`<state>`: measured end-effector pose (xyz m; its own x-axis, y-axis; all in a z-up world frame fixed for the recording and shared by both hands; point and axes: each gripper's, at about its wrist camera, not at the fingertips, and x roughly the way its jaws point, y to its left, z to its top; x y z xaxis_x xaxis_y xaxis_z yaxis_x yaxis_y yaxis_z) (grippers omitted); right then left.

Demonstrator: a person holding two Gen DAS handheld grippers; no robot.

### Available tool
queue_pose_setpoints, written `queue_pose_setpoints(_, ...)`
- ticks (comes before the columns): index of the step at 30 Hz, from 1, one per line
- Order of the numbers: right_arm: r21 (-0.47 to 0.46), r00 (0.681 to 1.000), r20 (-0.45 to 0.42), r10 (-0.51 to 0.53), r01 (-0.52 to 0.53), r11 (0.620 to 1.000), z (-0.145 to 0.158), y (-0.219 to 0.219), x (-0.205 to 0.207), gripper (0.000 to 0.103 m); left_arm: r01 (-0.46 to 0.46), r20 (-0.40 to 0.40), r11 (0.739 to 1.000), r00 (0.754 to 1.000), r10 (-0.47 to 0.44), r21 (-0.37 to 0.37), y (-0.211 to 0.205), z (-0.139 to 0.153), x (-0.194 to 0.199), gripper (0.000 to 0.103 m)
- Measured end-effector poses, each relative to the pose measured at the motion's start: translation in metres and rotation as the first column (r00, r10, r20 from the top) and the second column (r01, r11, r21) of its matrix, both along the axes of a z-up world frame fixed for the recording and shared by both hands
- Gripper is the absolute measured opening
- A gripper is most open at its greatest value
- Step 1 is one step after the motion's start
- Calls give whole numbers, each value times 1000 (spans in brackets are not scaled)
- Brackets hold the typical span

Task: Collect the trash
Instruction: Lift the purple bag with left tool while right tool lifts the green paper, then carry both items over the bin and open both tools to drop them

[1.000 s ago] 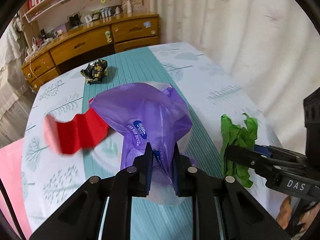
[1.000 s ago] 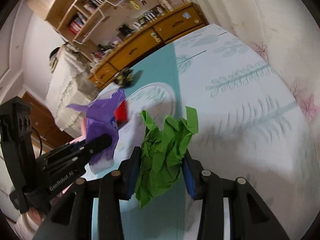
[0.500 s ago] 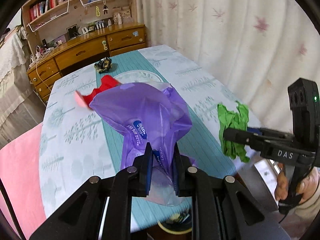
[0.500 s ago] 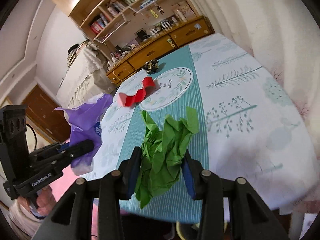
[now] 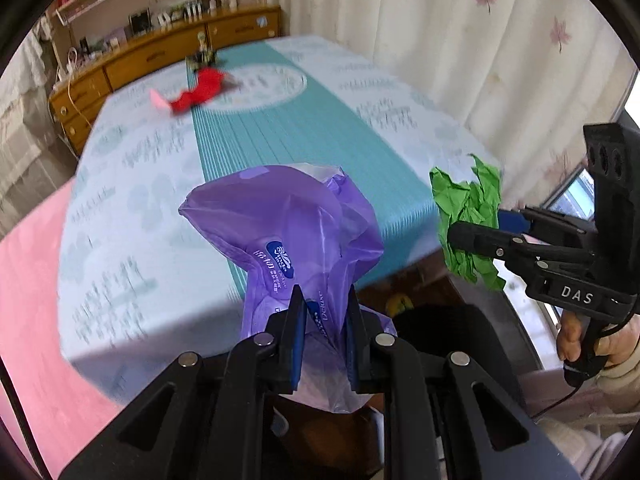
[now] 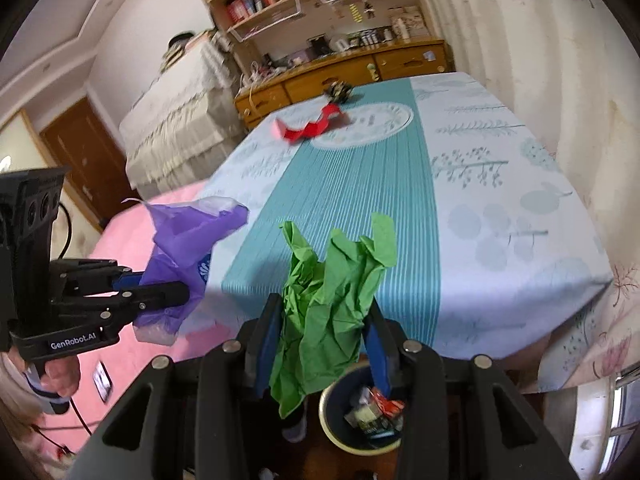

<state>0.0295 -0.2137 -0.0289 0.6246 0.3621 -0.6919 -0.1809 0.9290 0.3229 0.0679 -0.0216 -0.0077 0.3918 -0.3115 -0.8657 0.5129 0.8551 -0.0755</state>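
Observation:
My left gripper [image 5: 322,322] is shut on a crumpled purple plastic bag [image 5: 288,236], held off the table's near edge; the bag also shows in the right wrist view [image 6: 188,236]. My right gripper [image 6: 322,334] is shut on a crumpled green paper [image 6: 332,292], also in the left wrist view [image 5: 470,220]. Under the right gripper stands a round bin [image 6: 332,432] with trash inside. A red paper strip [image 5: 196,94] and a dark crumpled wrapper [image 6: 339,90] lie far back on the table.
The table [image 6: 500,208] has a pale leaf-print cloth with a teal runner. A pink bed [image 5: 28,320] lies to the left. A wooden dresser [image 6: 360,76] with shelves stands behind. A curtain [image 5: 460,40] hangs on the right.
Both grippers have pulled back from over the table to beyond its near edge, each still holding its trash. The bin has come into the right wrist view.

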Motion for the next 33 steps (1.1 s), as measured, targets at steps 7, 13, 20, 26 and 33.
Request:
queue_pose_setpoints(7, -62, 994, -98, 48, -54, 997, -54, 19, -16, 39, -18, -69, 999, 997, 20, 34, 4, -74, -22, 14)
queue_pose_setpoints(13, -115, 973, -227, 40, -67, 991, -125, 28, -19, 39, -13, -59, 994, 998, 19, 104, -5, -139, -30, 15)
queue_pose_setpoints(20, -108, 936, -353, -11, -29, 994, -198, 27, -13, 39, -69, -113, 992, 990, 81, 105, -8, -209, -21, 15)
queue_pose_setpoints(26, -121, 913, -399, -85, 40, 992, -237, 20, 0, 40, -133, -162, 986, 975, 149, 103, -11, -258, -17, 15)
queue_pose_setpoints(33, -135, 893, -417, -170, 124, 983, -269, 21, 6, 40, -151, -256, 980, 950, 180, 132, -4, -301, -8, 15)
